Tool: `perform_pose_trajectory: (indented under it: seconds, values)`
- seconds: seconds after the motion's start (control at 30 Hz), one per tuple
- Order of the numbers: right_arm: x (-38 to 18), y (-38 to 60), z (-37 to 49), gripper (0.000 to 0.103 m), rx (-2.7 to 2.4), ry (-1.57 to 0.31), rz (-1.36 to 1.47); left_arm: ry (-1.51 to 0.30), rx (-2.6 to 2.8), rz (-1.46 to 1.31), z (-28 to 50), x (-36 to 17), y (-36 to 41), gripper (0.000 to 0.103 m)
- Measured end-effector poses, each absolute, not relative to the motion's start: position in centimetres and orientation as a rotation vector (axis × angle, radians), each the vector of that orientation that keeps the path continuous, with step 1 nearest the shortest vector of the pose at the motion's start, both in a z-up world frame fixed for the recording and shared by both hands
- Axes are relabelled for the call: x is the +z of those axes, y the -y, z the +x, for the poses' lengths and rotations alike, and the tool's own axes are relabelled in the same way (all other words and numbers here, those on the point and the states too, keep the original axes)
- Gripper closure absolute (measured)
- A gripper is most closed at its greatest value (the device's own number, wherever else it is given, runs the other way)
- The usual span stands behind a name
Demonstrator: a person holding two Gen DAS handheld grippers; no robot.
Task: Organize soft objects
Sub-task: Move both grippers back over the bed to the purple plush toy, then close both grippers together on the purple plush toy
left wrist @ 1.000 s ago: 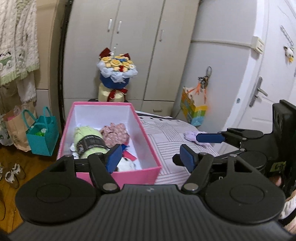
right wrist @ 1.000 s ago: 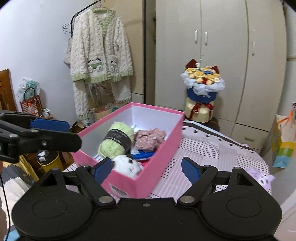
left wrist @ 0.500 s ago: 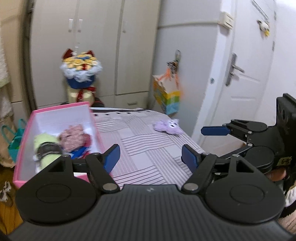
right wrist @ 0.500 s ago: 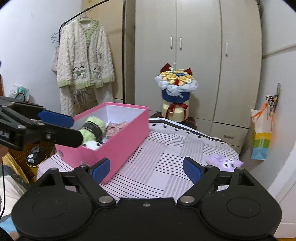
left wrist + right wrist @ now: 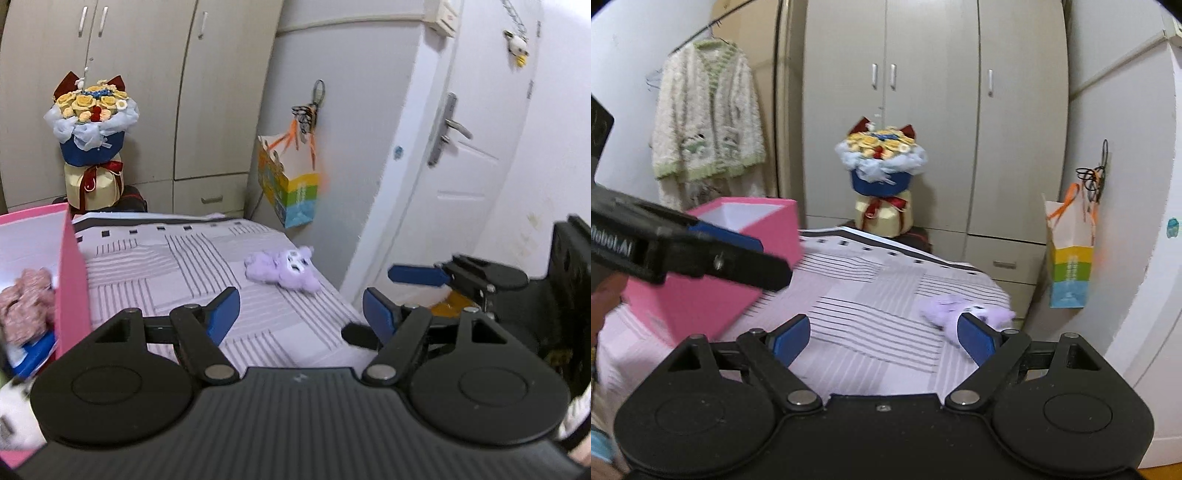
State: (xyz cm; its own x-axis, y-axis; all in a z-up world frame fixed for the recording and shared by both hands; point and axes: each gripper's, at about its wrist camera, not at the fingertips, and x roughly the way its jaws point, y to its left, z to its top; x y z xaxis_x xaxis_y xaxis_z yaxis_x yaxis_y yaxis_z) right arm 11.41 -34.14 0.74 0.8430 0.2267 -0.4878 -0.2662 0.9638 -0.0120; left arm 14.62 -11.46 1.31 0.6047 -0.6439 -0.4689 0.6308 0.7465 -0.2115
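Plush [image 5: 282, 269] lies alone on the striped bed [image 5: 155, 266], mid-frame, near its right edge.
It looks light, soft and squashy; its fat middle seems the best hold. Left tool [image 5: 301, 314] and right tool [image 5: 882, 338] are both spread, empty; the box [image 5: 701, 295] sits left.

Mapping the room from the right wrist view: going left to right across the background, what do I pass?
Hanging cardigan → pink box → flower bouquet → purple plush toy → paper gift bag.
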Motion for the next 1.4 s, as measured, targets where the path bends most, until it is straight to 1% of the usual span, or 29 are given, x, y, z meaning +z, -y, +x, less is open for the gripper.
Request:
perform_pose_trajectory:
  seconds: [0.1, 0.23, 0.37, 0.53, 0.7, 0.77, 1.0, 1.1, 1.17, 1.2, 1.27, 1.33, 1.4]
  values:
    - [-0.6, 35.2, 13.8, 0.013, 0.244, -0.519, -0.106, -0.539, -0.702, -0.049, 16.8, 0.5, 13.1, 0.030]
    - [-2.3, 36.4, 16.8, 0.013, 0.249, -0.554, -0.147, -0.573, -0.680, -0.106, 20.1, -0.9, 14.9, 0.030]
    - [-3.9, 38.1, 20.2, 0.014, 0.270, -0.599, -0.076, -0.595, -0.653, -0.112, 22.3, -2.0, 16.9, 0.030]
    - [-6.1, 39.9, 23.6, 0.014, 0.288, -0.612, -0.013, -0.632, -0.603, -0.128, 25.2, -3.7, 20.7, 0.031]
    - [-7.9, 41.1, 25.8, 0.014, 0.273, -0.641, 0.005, -0.712, -0.583, -0.103, 28.4, -5.6, 24.1, 0.032]
    - [-8.6, 41.6, 26.5, 0.014, 0.263, -0.663, 0.029, -0.755, -0.561, -0.125, 29.8, -6.4, 24.5, 0.034]
    - [-10.0, 41.5, 27.4, 0.014, 0.293, -0.687, 0.028, -0.817, -0.512, -0.160, 32.2, -8.7, 24.4, 0.035]
    - [-10.3, 41.1, 27.5, 0.021, 0.298, -0.681, 0.010, -0.839, -0.513, -0.187, 32.6, -9.7, 24.1, 0.037]
    - [-10.5, 40.9, 27.8, 0.021, 0.293, -0.691, 0.000, -0.851, -0.512, -0.215, 32.8, -9.9, 23.9, 0.036]
    - [-10.6, 40.7, 27.9, 0.024, 0.287, -0.698, -0.013, -0.852, -0.512, -0.218, 32.9, -9.9, 23.9, 0.037]
    - [-10.6, 40.5, 27.9, 0.027, 0.274, -0.694, -0.025, -0.851, -0.519, -0.221, 33.0, -10.0, 23.9, 0.041]
    - [-10.5, 40.7, 27.9, 0.034, 0.262, -0.689, -0.019, -0.847, -0.520, -0.224, 33.0, -10.1, 23.9, 0.044]
    - [-10.5, 40.8, 27.9, 0.036, 0.263, -0.689, -0.013, -0.844, -0.528, -0.220, 32.8, -10.1, 24.0, 0.048]
